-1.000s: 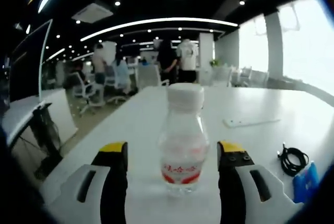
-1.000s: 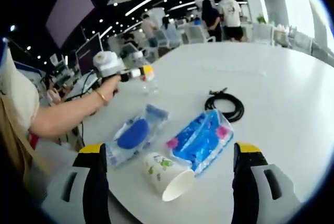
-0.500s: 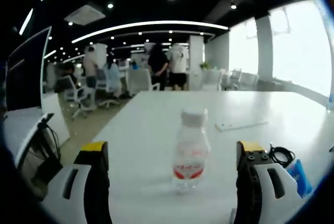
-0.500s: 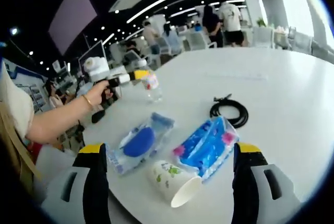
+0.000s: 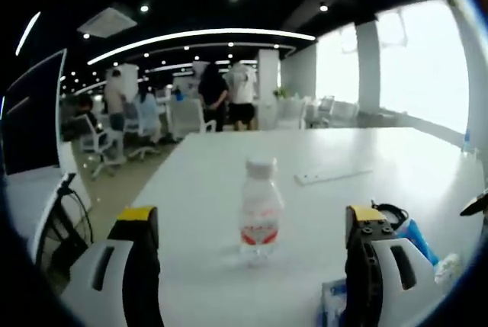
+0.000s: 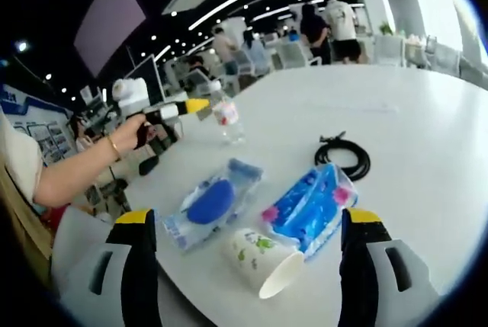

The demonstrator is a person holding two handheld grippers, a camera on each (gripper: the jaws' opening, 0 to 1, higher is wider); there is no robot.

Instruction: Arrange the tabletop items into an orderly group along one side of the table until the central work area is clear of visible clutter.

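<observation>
A small clear water bottle (image 5: 261,211) with a white cap and red label stands upright on the white table (image 5: 229,167). My left gripper (image 5: 252,219) is wide open a short way back from it, touching nothing. In the right gripper view the bottle (image 6: 227,117) stands at the far left edge, and a hand holds the left gripper (image 6: 183,106) just beside it. My right gripper (image 6: 250,222) is open over a printed paper cup (image 6: 261,260) lying on its side. Beyond the cup lie a blue tissue pack (image 6: 309,205) and a clear pack with a blue item (image 6: 210,203).
A coiled black cable (image 6: 345,159) lies past the tissue pack, with the cable (image 5: 391,213) at the right in the left gripper view. A flat white strip (image 5: 324,177) lies farther along the table. Office chairs and standing people (image 5: 225,94) are beyond the far end. The table edge runs along the left.
The left gripper's jaws have spread from close around the bottle to wide open and drawn back, leaving it standing. The right gripper's view has shifted only slightly.
</observation>
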